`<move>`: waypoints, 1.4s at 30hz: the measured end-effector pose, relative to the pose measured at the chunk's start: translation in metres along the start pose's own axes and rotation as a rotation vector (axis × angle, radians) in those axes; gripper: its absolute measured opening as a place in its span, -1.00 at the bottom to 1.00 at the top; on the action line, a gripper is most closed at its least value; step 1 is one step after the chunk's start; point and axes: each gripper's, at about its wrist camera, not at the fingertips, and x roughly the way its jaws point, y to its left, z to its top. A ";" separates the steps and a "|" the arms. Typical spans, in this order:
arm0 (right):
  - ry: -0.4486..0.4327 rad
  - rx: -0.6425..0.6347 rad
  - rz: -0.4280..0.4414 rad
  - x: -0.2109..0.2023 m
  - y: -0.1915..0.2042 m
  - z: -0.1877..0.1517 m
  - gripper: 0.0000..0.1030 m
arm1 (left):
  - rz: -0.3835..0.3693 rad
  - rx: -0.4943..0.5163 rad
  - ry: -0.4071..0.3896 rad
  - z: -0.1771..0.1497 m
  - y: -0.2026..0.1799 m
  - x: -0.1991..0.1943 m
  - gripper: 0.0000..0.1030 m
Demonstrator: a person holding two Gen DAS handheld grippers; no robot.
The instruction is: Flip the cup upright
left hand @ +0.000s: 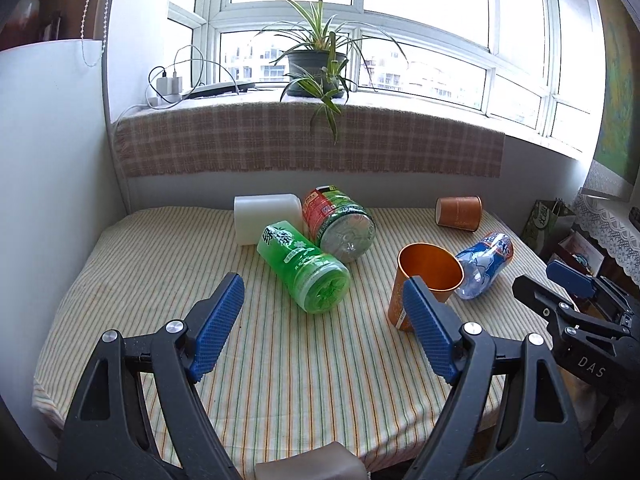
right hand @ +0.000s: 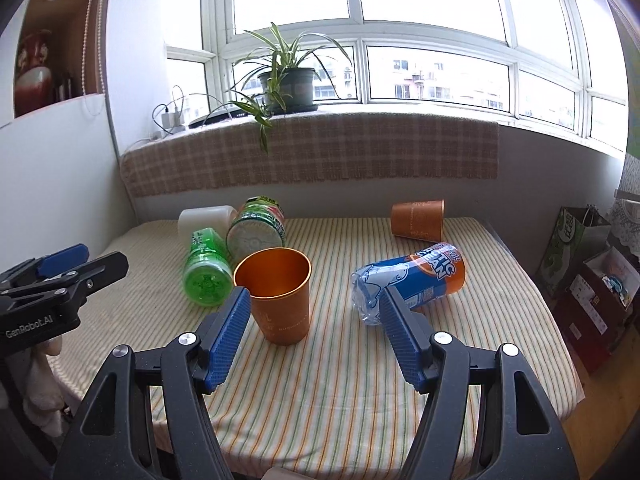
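An orange cup (right hand: 280, 296) stands upright, mouth up, on the striped tablecloth (right hand: 320, 380); it also shows in the left wrist view (left hand: 424, 280). A second orange cup (right hand: 418, 220) lies on its side at the back right, and shows in the left wrist view too (left hand: 458, 213). My right gripper (right hand: 314, 312) is open and empty, just in front of the upright cup, not touching it. My left gripper (left hand: 324, 304) is open and empty, with the upright cup behind its right finger.
Lying on the table: a green bottle (right hand: 206, 270), a red-and-green bottle (right hand: 256, 226), a white container (right hand: 206, 218) and a blue-and-orange bottle (right hand: 408, 280). A potted plant (right hand: 286, 84) stands on the windowsill. Bags and boxes (right hand: 588, 264) sit beyond the right edge.
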 end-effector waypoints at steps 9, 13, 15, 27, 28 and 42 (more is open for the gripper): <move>-0.089 0.008 -0.028 -0.017 0.004 0.005 0.56 | 0.052 0.021 -0.127 0.006 -0.001 -0.020 0.98; -0.119 0.009 -0.046 -0.022 0.006 0.005 0.57 | 0.062 0.024 -0.158 0.008 -0.001 -0.026 0.98; -0.132 0.012 -0.060 -0.024 0.007 0.005 0.57 | 0.064 0.031 -0.158 0.007 -0.002 -0.026 0.98; -0.149 0.027 -0.083 -0.024 0.005 0.005 0.62 | 0.066 0.015 -0.156 0.006 -0.001 -0.026 0.99; -0.148 0.026 -0.082 -0.023 0.005 0.005 0.62 | 0.067 0.014 -0.156 0.006 0.000 -0.026 0.99; -0.138 0.031 -0.080 -0.021 0.004 0.002 0.62 | 0.070 0.011 -0.151 0.006 0.000 -0.023 0.99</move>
